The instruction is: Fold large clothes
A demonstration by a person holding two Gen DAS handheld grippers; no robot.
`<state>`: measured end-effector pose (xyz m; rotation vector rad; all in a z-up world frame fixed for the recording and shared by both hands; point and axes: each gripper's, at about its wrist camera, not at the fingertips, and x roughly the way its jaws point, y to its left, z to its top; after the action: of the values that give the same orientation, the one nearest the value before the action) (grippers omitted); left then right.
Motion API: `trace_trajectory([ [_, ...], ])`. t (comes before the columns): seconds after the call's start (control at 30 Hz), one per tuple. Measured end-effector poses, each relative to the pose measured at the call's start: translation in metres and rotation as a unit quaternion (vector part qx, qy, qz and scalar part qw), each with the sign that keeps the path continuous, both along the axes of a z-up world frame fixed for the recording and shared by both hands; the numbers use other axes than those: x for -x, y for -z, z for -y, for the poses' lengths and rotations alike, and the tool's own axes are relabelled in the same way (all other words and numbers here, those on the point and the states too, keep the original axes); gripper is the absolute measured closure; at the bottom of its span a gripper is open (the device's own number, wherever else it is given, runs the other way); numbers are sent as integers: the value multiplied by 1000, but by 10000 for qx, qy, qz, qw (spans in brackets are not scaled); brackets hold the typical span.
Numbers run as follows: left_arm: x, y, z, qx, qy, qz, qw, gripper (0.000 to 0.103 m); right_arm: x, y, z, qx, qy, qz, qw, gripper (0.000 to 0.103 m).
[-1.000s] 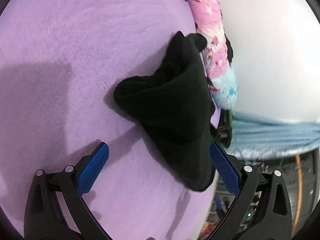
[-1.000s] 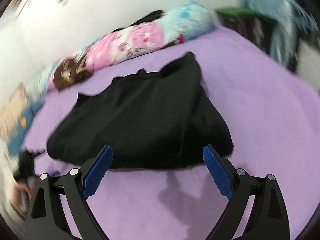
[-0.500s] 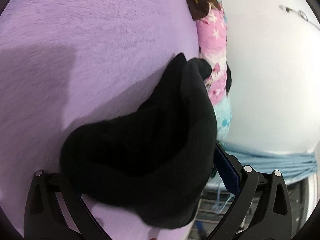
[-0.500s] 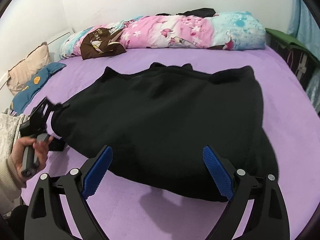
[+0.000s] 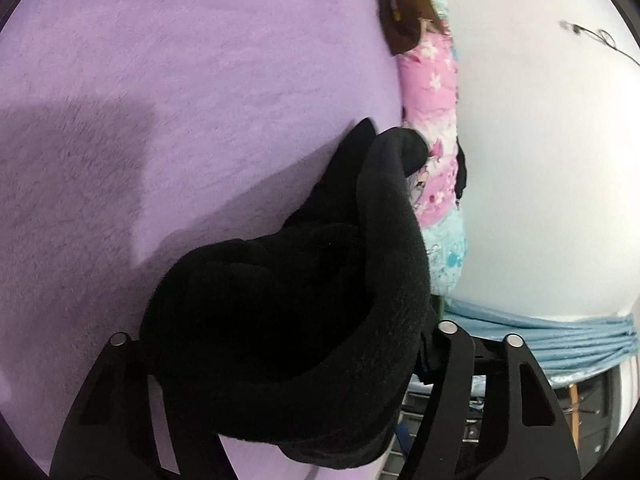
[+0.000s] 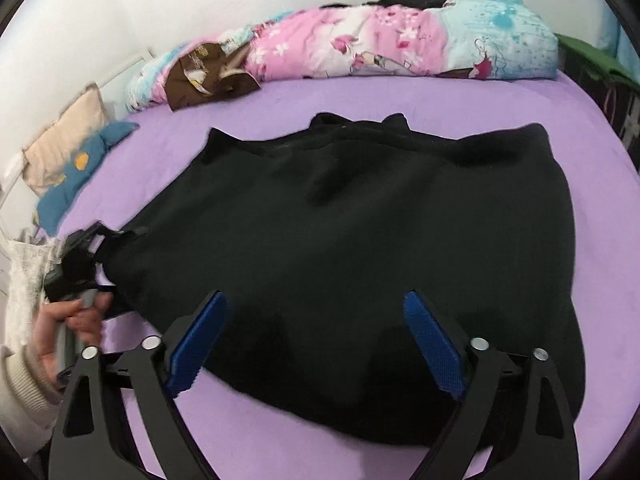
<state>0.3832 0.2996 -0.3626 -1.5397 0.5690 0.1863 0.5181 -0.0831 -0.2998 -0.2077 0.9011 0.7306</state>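
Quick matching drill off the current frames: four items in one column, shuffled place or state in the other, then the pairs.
1. black garment
2. right claw
3. brown cloth
4. left claw

A. open, above the near hem
B. closed on bunched black fabric
C. spread flat on the purple bed
D. on the pink and blue quilt by the wall

Pairs: 1-C, 2-A, 3-D, 4-B

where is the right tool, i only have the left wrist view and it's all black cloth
Observer: The right tool hovers open over the near hem of the black garment, gripping nothing.
Operator: is the garment flat
Observer: Mostly. It lies spread across the purple bed, with its far edge towards the floral duvet.
Operator: where am i on it
Observer: The left tool is at the garment's left edge.
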Motion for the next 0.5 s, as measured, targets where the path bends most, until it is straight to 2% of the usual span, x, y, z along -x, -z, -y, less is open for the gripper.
trace_trajectory([
  [0.07, -2, -15, 3, -291, 29, 98, 9995, 48, -13, 18, -13, 24, -199, -452, 9988, 29],
  [0.17, -8, -38, 9, -588, 78, 296, 9978, 53, -25, 51, -22, 222, -199, -779, 9965, 30],
  [0.2, -11, -44, 12, -676, 121, 348, 9970, 54, -27, 66, -25, 425, -218, -818, 9955, 30],
  [0.3, -20, -69, 26, -1255, 437, 412, 9903, 57, -20, 86, -33, 608, -300, -536, 9963, 25],
  [0.5, -28, -113, 62, -2142, 867, 529, 9715, 58, -9, 90, -42, 668, -72, -412, 9969, 22],
])
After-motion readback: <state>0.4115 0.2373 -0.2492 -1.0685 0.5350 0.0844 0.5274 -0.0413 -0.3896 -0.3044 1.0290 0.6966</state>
